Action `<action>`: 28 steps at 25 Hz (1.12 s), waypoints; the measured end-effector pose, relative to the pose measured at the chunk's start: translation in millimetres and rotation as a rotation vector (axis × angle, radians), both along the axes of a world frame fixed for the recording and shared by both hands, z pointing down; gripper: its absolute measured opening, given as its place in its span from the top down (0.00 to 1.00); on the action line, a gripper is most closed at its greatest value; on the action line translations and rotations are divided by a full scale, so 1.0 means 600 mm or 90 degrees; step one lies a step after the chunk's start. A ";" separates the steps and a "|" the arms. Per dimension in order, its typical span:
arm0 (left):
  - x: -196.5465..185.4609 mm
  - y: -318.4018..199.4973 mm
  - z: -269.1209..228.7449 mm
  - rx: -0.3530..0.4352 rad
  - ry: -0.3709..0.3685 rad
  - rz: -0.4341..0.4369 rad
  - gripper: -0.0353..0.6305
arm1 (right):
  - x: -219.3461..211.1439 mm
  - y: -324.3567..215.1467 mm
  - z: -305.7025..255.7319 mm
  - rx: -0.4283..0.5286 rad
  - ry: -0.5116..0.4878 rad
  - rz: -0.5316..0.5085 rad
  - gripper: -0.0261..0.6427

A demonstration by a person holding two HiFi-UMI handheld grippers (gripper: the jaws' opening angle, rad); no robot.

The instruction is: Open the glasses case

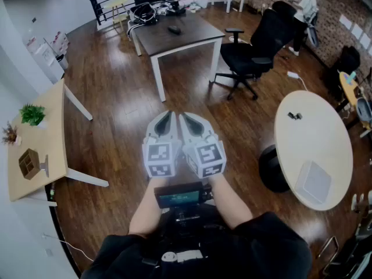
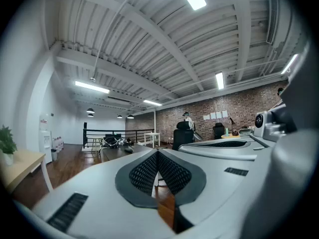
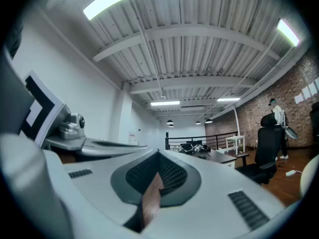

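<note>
**Both claws shut and empty, case not yet in reach**

Closest to me, the left gripper point(image 1: 168, 115) and right gripper point(image 1: 186, 117) sit side by side, bodies touching, held level over bare wood floor point(image 1: 116, 103). Each gripper view shows its pads pressed together at the tips with nothing between them.

I can't positively pick out the glasses case. My best guess is the small dark object point(image 1: 173, 29) on the dark table point(image 1: 195, 36), which lies straight ahead of both tips and well apart from them. It is too small to read its long axis or its hinge side. Neither hand is nearer, so I judge the coming move to be a walk forward, not a reach.

Two small dark bits point(image 1: 294, 115) on the round white table point(image 1: 325, 156), off to my right, are the other candidate (equally unreadable). The far end of the dark table is cluttered with cables and I can't make out what is there.
</note>
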State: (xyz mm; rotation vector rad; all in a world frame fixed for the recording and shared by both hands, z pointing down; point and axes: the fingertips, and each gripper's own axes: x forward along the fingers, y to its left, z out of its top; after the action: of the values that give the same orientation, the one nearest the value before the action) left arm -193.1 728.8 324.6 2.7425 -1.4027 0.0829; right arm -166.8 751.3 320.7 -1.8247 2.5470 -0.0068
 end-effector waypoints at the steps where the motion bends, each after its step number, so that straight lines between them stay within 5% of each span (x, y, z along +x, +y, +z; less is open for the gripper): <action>1: -0.006 -0.002 0.003 0.002 -0.002 -0.002 0.95 | -0.005 -0.001 0.001 0.002 -0.003 0.000 0.93; 13: 0.004 -0.060 0.019 -0.012 0.005 -0.006 0.95 | 0.004 -0.058 0.011 -0.014 0.000 -0.006 0.93; 28: 0.087 -0.270 0.030 -0.014 -0.010 -0.019 0.95 | 0.091 -0.271 0.018 -0.020 -0.010 -0.013 0.93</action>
State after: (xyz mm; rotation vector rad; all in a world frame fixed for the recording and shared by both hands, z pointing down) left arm -140.8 566.9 342.3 2.7077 -1.4368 0.1182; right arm -112.1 588.9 331.7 -1.8015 2.5699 -0.0613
